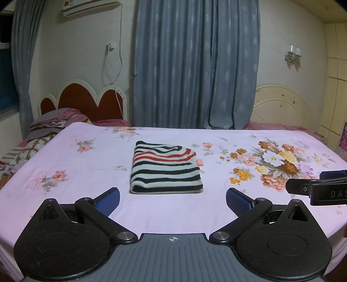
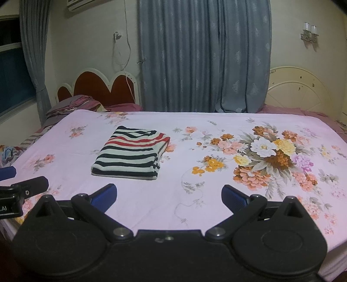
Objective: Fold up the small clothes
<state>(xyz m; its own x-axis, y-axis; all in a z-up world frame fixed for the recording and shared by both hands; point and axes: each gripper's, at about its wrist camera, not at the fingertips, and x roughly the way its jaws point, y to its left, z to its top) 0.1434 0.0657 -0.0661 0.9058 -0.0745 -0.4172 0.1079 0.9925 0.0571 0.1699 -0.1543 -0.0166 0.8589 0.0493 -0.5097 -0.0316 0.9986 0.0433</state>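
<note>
Both the left hand-held gripper (image 1: 172,200) and right hand-held gripper (image 2: 169,196) gape empty near the folded black-white-red striped knit garment (image 1: 166,168); a careless regrasp could undo its folds.

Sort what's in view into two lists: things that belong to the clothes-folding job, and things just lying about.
Belongs to the job:
- striped garment, lying folded on the floral sheet
- left gripper, open, holding nothing
- right gripper, open, holding nothing

Just lying about:
- pile of bedding by the red headboard
- blue curtains
- wall lamp
- air conditioner
</note>
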